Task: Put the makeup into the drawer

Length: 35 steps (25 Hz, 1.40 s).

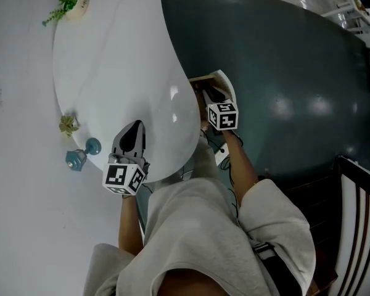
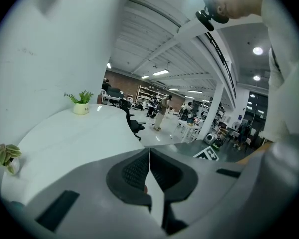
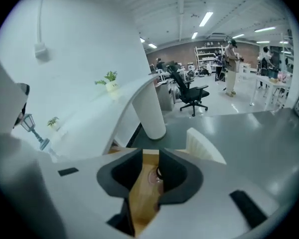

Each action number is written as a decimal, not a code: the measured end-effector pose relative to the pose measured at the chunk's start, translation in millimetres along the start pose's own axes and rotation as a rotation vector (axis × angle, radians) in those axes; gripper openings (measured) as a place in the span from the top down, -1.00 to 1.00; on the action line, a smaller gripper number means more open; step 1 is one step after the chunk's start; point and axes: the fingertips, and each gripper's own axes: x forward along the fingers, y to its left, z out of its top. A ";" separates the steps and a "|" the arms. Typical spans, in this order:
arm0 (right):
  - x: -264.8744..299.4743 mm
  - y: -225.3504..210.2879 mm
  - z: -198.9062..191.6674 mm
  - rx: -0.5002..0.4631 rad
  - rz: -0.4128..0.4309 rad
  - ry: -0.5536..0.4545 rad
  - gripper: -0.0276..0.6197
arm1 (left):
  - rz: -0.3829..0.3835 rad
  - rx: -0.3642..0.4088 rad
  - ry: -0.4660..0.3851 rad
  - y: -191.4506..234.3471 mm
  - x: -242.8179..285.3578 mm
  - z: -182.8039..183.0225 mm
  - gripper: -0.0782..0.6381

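Now your right gripper [image 1: 203,91] hangs over the open drawer [image 1: 222,74] with its jaws apart and gripping nothing. A small round piece, likely the makeup [image 3: 157,173], lies on the drawer floor at twelve o'clock of the tips. Lift that gripper clear without brushing the piece, then push the drawer front squarely so it won't jam. Your left gripper [image 1: 132,134], at eight o'clock of the drawer, has its jaws closed and empty.

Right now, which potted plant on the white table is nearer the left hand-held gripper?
The pale-leaved plant beside the blue ornament; the greener plant stands at the far end.
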 end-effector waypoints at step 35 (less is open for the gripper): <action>-207.5 106.3 188.3 -0.322 -0.007 -0.452 0.92 | -0.012 0.122 -0.252 4.2 -38.3 134.3 0.75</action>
